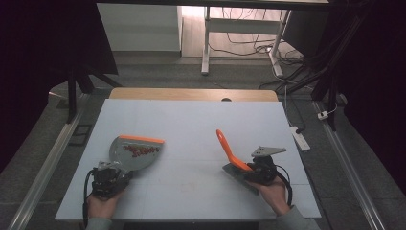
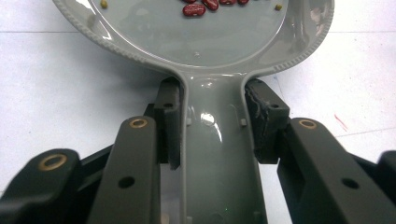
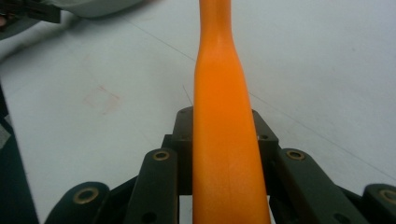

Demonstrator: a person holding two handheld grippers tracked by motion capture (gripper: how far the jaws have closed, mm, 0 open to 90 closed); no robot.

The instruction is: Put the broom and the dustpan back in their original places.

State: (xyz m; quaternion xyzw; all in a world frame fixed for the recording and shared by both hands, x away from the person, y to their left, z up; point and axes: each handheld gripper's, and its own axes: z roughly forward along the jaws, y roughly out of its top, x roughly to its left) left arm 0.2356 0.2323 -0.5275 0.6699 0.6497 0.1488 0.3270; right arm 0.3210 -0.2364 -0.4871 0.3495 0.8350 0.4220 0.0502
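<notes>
A grey dustpan (image 1: 136, 152) with an orange front lip lies on the left of the white table (image 1: 191, 120), with several red beans (image 1: 141, 150) in it. My left gripper (image 1: 111, 176) is shut on the dustpan's grey handle (image 2: 212, 154), one pad on each side of it. In the left gripper view the beans (image 2: 201, 6) lie in the pan (image 2: 196, 42). On the right, my right gripper (image 1: 258, 171) is shut on a brush whose orange handle (image 1: 225, 143) slants up and to the left. The handle (image 3: 223, 121) runs between the jaws.
The tabletop's wooden back edge (image 1: 191, 93) runs along the far side. A white power strip (image 1: 299, 136) lies on the floor off the right edge. Desk legs and cables stand beyond the table. The dustpan (image 3: 93, 5) shows at the top left of the right gripper view.
</notes>
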